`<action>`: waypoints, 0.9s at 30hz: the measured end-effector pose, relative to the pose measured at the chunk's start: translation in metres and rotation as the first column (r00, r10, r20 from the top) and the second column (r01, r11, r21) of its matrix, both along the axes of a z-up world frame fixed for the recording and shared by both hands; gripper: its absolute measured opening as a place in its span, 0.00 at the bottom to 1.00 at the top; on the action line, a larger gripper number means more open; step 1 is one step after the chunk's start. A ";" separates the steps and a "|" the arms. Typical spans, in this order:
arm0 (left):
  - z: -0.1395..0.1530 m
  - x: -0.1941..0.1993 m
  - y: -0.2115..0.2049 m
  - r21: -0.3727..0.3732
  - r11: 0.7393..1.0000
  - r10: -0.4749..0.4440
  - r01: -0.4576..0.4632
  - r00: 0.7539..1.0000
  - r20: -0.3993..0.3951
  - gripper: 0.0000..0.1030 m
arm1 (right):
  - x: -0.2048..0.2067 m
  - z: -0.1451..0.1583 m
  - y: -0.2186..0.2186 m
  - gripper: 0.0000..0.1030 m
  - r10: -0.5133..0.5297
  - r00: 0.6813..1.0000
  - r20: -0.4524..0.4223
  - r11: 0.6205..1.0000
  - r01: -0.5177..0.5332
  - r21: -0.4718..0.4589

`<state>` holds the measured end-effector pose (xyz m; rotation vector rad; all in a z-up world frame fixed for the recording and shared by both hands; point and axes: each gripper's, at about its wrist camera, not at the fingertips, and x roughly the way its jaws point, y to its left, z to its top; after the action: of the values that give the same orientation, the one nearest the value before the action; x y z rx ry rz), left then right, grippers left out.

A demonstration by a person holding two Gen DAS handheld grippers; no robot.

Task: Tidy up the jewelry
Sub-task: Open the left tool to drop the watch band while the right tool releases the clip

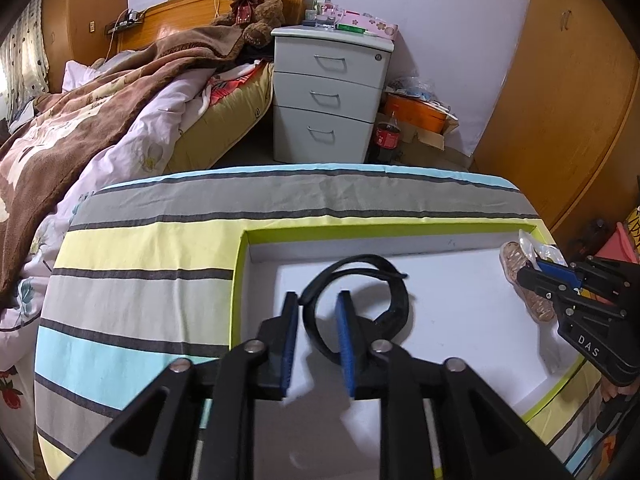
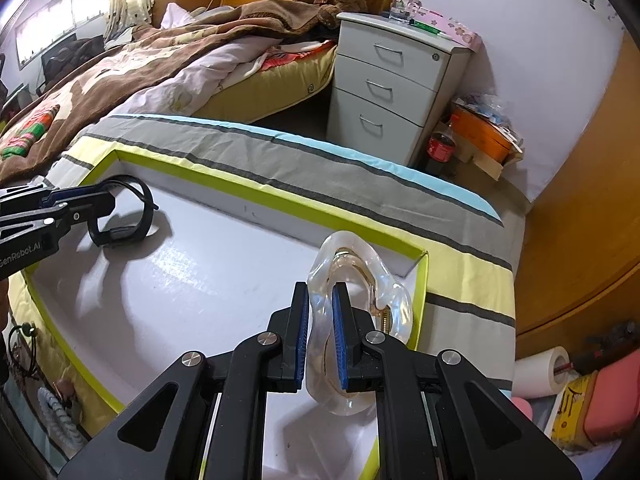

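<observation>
Both grippers were tipped steeply downward over the shallow white tray with the lime-green rim [image 1: 239, 272], which sat on a striped cloth in grey, yellow and pale blue [image 1: 152, 240], so I'll place everything relative to that tray. The left gripper [image 1: 318, 322] hung over the tray's left half, its blue-padded fingers [image 1: 345, 344] standing a little apart with a clear gap between them. One side of the black looped wristband [image 1: 394, 312] ran through that gap, but the pads didn't look like they were pressing on it, and the band's lower curve seemed to rest on the tray floor. In the right wrist view that same gripper [image 2: 108, 196] came in low from the tray's left edge, nose down at the band [image 2: 136, 216]. The right gripper [image 2: 320, 322] was over the tray's far right corner, narrow and clamped on the clear, chunky, wavy plastic bangle [image 2: 394, 300], which stood on edge between the pads with a bit of gold metal showing inside it. From the left wrist view you could see the right gripper [image 1: 528, 276] angled in from the tray's right side, with the bangle mostly hidden behind it.
</observation>
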<state>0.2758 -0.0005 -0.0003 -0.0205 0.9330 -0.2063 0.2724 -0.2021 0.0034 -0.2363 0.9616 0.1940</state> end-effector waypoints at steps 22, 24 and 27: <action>0.010 -0.009 0.000 -0.016 1.000 0.011 -0.011 1.000 0.012 0.62 | -0.006 0.014 -0.003 0.31 -0.029 0.999 0.033 0.999 0.027 0.039; 0.014 -0.014 0.000 -0.014 1.000 0.011 -0.011 1.000 0.021 0.64 | -0.011 0.019 -0.004 0.31 -0.034 0.998 0.044 0.998 0.032 0.046; 0.023 -0.024 0.001 -0.018 1.000 0.015 -0.014 0.999 0.039 0.67 | -0.017 0.027 -0.004 0.31 -0.038 0.997 0.062 0.998 0.035 0.055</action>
<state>0.2516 0.0003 0.0226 -0.0396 0.8917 -0.2006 0.2552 -0.2058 0.0305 -0.1747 0.8960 0.1776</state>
